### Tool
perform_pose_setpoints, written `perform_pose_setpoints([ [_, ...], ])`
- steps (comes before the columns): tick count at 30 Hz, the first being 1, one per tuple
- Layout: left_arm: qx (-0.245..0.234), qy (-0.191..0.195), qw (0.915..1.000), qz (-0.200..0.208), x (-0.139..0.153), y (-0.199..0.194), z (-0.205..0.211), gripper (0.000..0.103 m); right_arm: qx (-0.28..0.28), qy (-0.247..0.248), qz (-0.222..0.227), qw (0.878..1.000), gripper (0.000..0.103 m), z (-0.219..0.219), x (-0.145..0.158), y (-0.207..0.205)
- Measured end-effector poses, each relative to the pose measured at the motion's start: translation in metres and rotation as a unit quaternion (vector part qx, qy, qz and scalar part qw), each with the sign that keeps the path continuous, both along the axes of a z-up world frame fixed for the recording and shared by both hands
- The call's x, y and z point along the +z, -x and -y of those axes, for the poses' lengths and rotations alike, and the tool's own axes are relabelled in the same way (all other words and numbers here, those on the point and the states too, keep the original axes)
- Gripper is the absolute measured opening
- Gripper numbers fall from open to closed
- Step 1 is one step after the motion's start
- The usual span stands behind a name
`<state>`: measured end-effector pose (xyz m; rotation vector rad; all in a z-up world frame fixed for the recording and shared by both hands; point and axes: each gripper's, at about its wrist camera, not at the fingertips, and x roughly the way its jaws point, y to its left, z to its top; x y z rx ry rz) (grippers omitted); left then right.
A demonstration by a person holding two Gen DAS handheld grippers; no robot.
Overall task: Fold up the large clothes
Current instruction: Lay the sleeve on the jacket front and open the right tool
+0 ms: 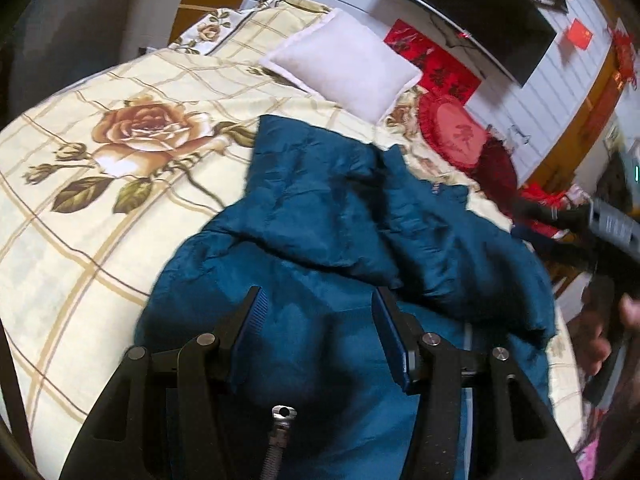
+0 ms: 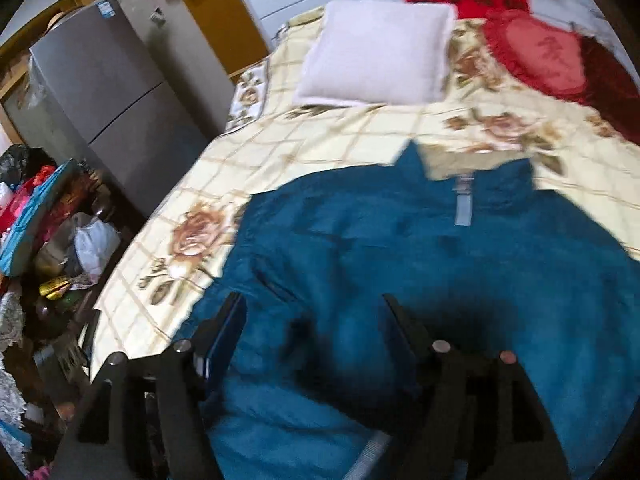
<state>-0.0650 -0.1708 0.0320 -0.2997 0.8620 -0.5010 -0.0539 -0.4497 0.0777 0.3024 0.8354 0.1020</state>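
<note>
A large teal padded jacket (image 1: pixel 332 240) lies on the bed, one part folded over its middle. In the right wrist view the jacket (image 2: pixel 420 264) lies back up, its collar with a pale hanging loop (image 2: pixel 463 204) toward the pillows. My left gripper (image 1: pixel 318 304) is open just above the jacket's near part, fingers apart, nothing between them. My right gripper (image 2: pixel 314 312) is open above the jacket's near left edge, empty. The right gripper's body and the hand holding it show in the left wrist view at the right edge (image 1: pixel 612 228).
The bed has a cream checked sheet with rose print (image 1: pixel 120 140). A white pillow (image 1: pixel 344 68) and a red round cushion (image 1: pixel 452 136) lie at its head. A grey fridge (image 2: pixel 108 92) and cluttered bags (image 2: pixel 52 232) stand left of the bed. A TV (image 1: pixel 480 12) hangs on the wall.
</note>
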Motion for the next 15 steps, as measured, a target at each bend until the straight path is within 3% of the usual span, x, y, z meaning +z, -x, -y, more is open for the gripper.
perform_pose_setpoints([
  [5,-0.016,0.029,0.9995,0.005,0.019,-0.002,0.014,0.048,-0.042,-0.008,-0.013,0.999,0.071,0.056,-0.002,0.056],
  [11,-0.046,-0.002,0.9988,-0.014,0.025,-0.016,0.068,0.050,-0.107,-0.040,-0.003,0.993,0.072,0.118,-0.009,0.115],
  [15,-0.046,-0.042,0.9981,0.002,0.020,-0.017,0.105,0.050,-0.136,-0.079,-0.012,0.988,0.072,0.145,-0.021,0.139],
])
